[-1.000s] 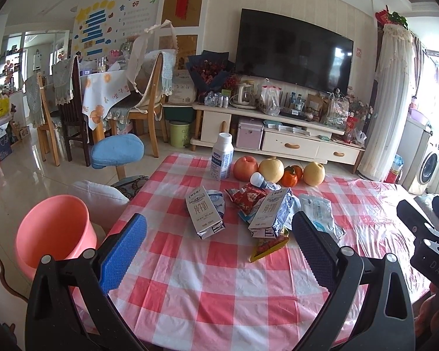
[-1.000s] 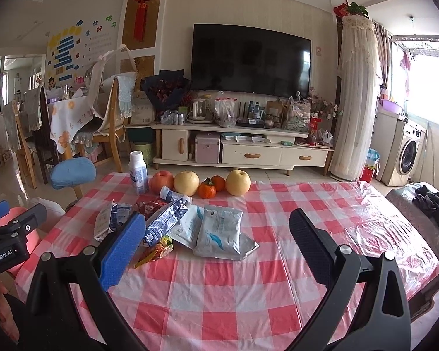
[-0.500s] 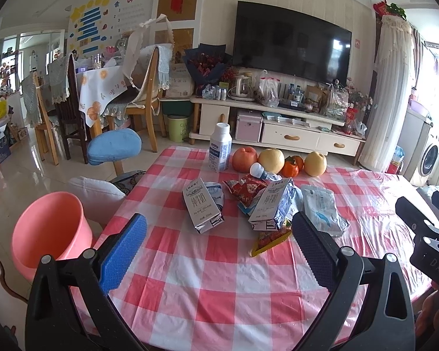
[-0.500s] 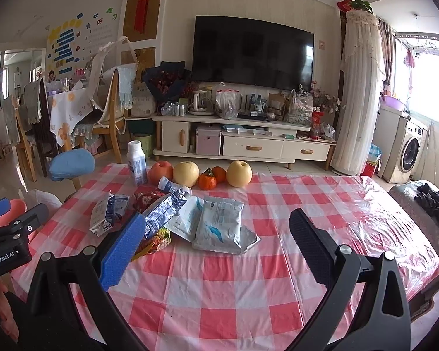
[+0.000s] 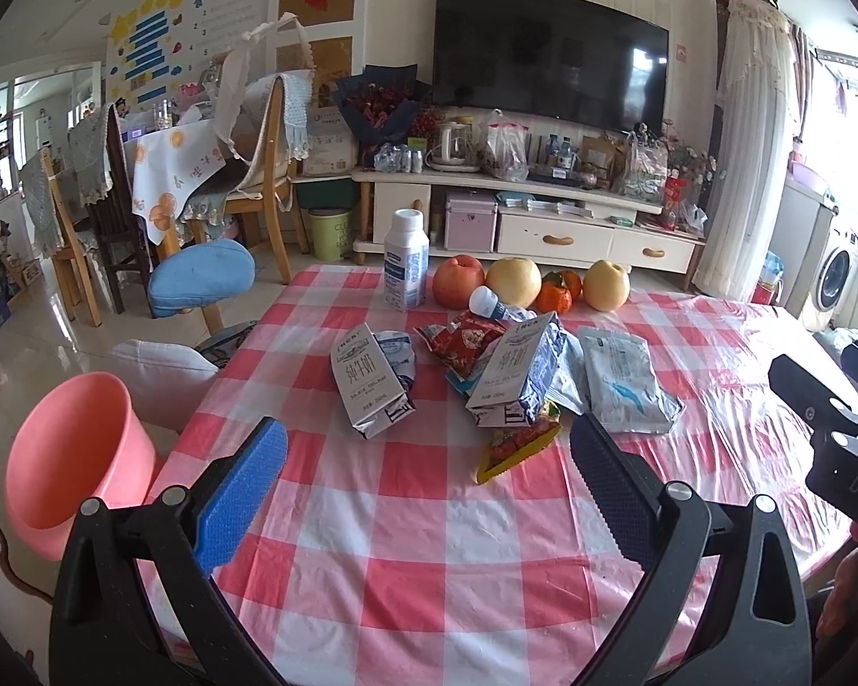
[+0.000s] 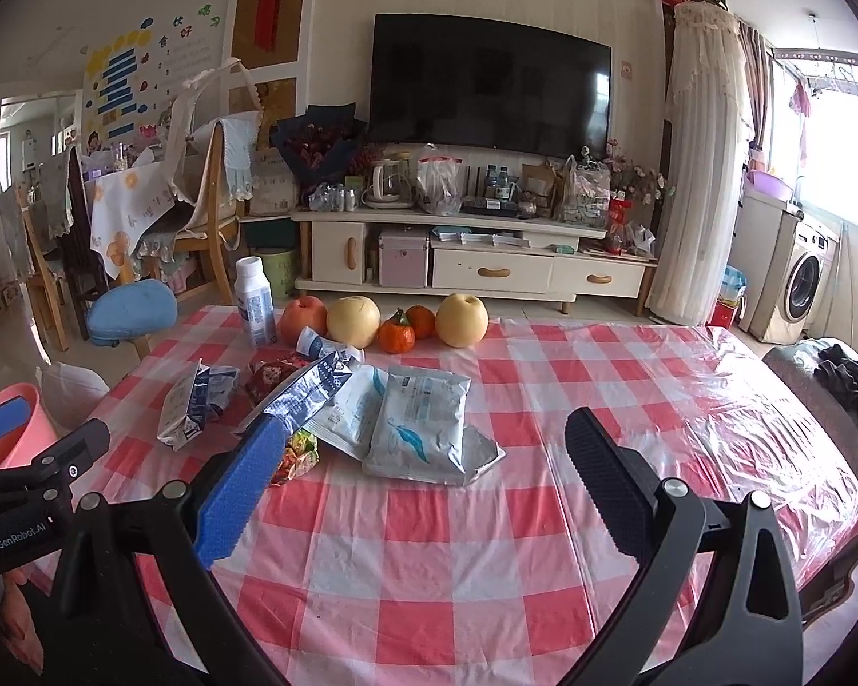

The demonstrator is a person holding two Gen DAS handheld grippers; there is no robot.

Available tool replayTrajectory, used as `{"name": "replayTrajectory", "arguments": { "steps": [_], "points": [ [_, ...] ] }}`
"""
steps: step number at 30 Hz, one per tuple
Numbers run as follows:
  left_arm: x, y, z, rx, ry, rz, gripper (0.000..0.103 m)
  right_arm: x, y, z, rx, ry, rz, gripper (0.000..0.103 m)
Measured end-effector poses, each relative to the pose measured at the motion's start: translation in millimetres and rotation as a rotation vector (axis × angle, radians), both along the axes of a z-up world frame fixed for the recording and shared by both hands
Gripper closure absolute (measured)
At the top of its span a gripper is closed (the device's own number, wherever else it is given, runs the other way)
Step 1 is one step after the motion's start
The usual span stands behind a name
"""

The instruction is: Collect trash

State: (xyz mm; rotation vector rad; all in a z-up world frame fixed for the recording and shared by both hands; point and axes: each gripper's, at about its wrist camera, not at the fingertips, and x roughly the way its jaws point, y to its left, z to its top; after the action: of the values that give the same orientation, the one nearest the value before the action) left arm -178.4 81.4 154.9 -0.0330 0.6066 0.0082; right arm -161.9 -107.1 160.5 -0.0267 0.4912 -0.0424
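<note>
Trash lies in a heap mid-table on the red checked cloth [image 5: 417,560]: a flattened milk carton [image 5: 366,380], a second carton [image 5: 515,371], a red snack wrapper [image 5: 466,343], a yellow-red wrapper [image 5: 515,446] and pale wipe packs [image 5: 623,383], which also show in the right wrist view [image 6: 423,423]. A pink bucket [image 5: 68,474] stands on the floor left of the table. My left gripper [image 5: 426,491] is open and empty, short of the heap. My right gripper [image 6: 423,486] is open and empty, just short of the wipe packs.
A white bottle [image 5: 406,268], an apple [image 5: 457,280], pears [image 5: 606,284] and oranges [image 5: 557,294] line the far table edge. A blue stool [image 5: 200,274] and chairs stand to the left. A TV cabinet [image 5: 543,223] is beyond.
Both grippers have moved forward over the table toward the heap; the trash looks larger and closer. Both stay open. Nothing on the table has moved.
</note>
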Motion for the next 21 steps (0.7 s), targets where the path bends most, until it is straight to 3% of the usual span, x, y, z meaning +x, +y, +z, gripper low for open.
{"name": "replayTrajectory", "arguments": {
  "steps": [12,21],
  "points": [
    [19,-18,-21,0.023,0.033,-0.035,0.005,15,-17,-22,0.018,0.037,-0.001,0.004],
    [49,-19,-37,-0.099,0.048,-0.116,0.005,45,-56,-59,0.156,0.157,0.007,0.004]
  ]
}}
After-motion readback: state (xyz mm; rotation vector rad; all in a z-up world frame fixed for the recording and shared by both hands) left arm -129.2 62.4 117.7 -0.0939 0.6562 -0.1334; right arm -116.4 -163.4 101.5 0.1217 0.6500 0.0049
